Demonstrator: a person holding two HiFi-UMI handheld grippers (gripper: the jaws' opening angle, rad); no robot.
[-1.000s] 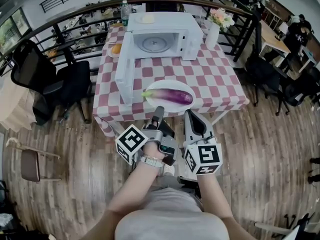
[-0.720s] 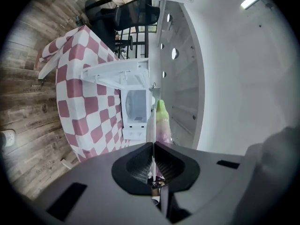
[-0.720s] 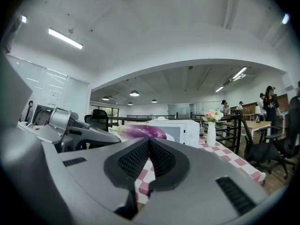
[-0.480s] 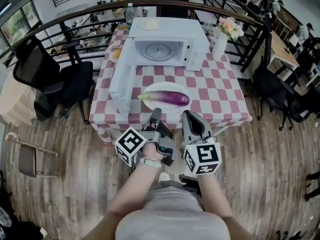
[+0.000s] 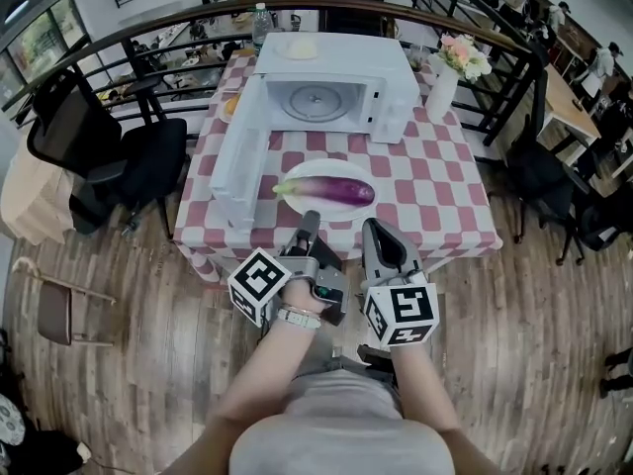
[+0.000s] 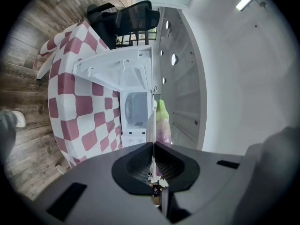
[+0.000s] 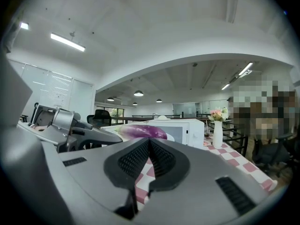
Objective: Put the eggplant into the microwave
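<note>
The right gripper (image 7: pixel 149 142) is seen at lower centre, its 2 jaws closed together. Just above them, the eggplant (image 7: pixel 140 131) is framed against the microwave (image 7: pixel 188 131).

Looked down on a floor (image 5: pixel 119 364) of grey-brown wooden planks. Found a table (image 5: pixel 445 201) under a red-and-white checked cloth at the middle, with a dark curved railing (image 5: pixel 178 20) behind it. Noted a black office chair (image 5: pixel 119 156) just left of the table, a small brown seat (image 5: pixel 54 315) farther out on the left, and more black chairs (image 5: pixel 539 171) and a pale wooden desk (image 5: pixel 569 87) on the right. Caught windows (image 5: pixel 35 43) at the upper left. Saw a white curved ceiling (image 7: pixel 164 27) with bright strip lights (image 7: pixel 68 42) and round hanging lamps (image 7: pixel 138 93).
</note>
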